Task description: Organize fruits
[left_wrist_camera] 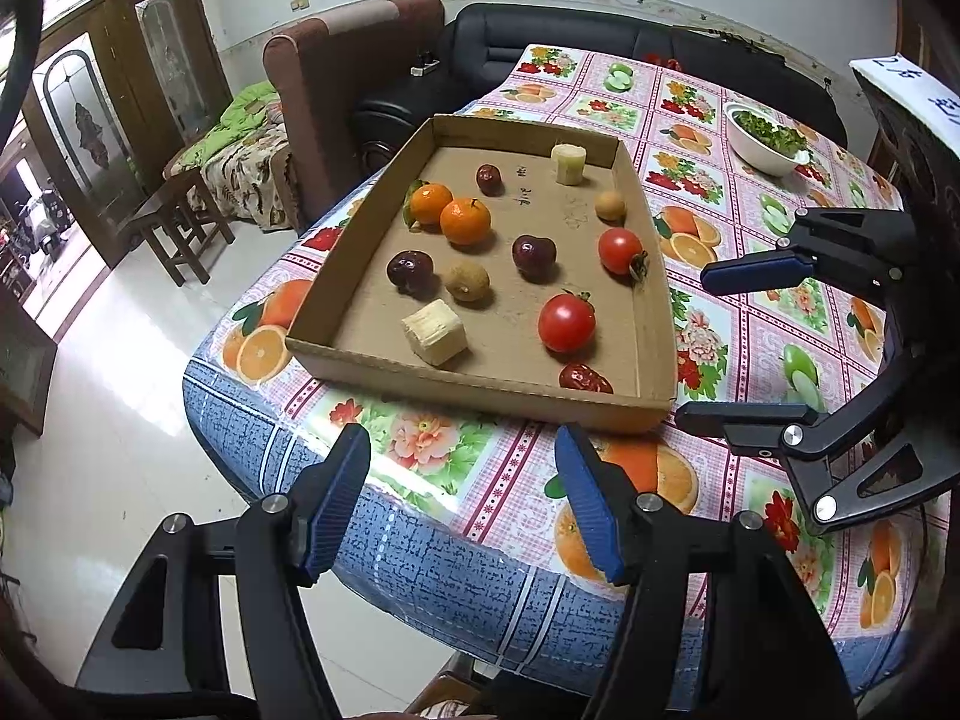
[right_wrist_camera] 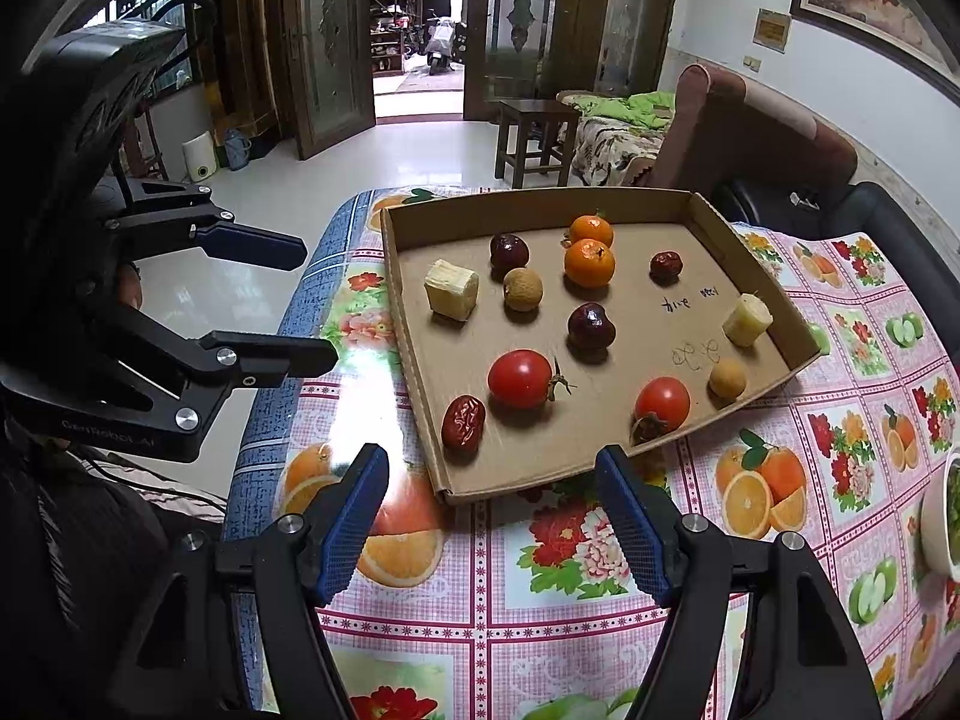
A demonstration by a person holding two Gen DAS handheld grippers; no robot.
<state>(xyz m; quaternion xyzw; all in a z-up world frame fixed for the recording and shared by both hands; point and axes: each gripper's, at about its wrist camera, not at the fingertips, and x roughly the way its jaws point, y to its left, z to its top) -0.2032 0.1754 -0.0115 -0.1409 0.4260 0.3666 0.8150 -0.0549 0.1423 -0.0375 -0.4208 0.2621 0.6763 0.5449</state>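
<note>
A shallow cardboard tray (left_wrist_camera: 651, 324) (right_wrist_camera: 414, 324) lies on the table with fruit spread over it: two oranges (left_wrist_camera: 465, 221) (right_wrist_camera: 589, 263), two tomatoes (left_wrist_camera: 566, 322) (right_wrist_camera: 519, 378), dark plums (left_wrist_camera: 533, 255) (right_wrist_camera: 591, 326), brown longans (left_wrist_camera: 467, 281) (right_wrist_camera: 522, 289), red dates (left_wrist_camera: 585, 378) (right_wrist_camera: 463, 422) and two pale sugarcane chunks (left_wrist_camera: 434, 332) (right_wrist_camera: 451, 290). My left gripper (left_wrist_camera: 462, 498) is open and empty, in front of the tray's near edge. My right gripper (right_wrist_camera: 492, 516) is open and empty, short of the tray's near corner. Each gripper also shows in the other's view (left_wrist_camera: 720, 342) (right_wrist_camera: 306, 306).
The table wears a pink fruit-print cloth (left_wrist_camera: 750, 336) (right_wrist_camera: 540, 600); its edge drops to the tiled floor (left_wrist_camera: 120, 396). A white bowl of greens (left_wrist_camera: 765, 138) (right_wrist_camera: 942, 516) stands beyond the tray. A brown armchair (left_wrist_camera: 336, 96) and black sofa (left_wrist_camera: 540, 36) stand behind the table.
</note>
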